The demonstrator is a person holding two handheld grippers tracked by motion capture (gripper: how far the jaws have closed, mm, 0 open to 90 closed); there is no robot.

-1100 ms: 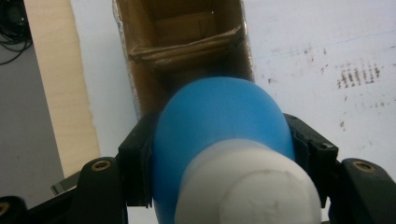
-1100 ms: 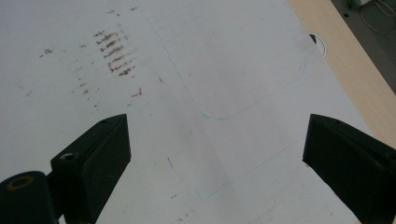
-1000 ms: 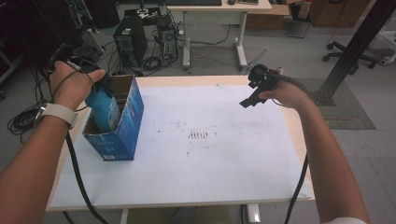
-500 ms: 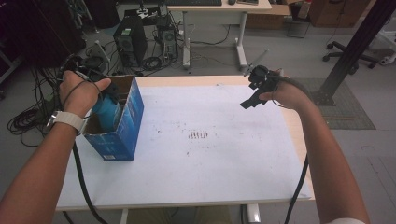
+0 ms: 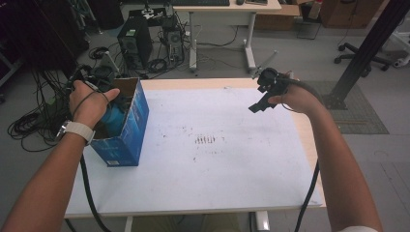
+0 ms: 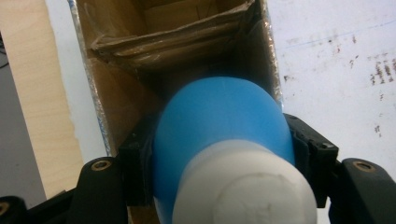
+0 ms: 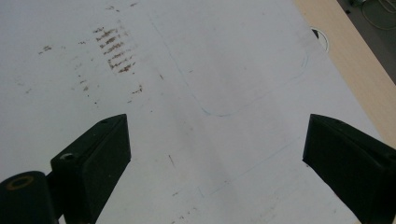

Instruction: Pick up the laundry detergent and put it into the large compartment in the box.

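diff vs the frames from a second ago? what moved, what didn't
The left gripper, shut on the blue bottle, has sunk further into the open blue box; in the high view the bottle now sits mostly below the rim. Nothing was let go. The right gripper kept its place above the table, jaws open and empty. The box did not shift.

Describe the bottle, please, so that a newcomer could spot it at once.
Start at the white table; a blue box stands open-topped near its left edge. The bottle hangs in that opening, clamped by the left gripper. It alone is light blue with a white cap.
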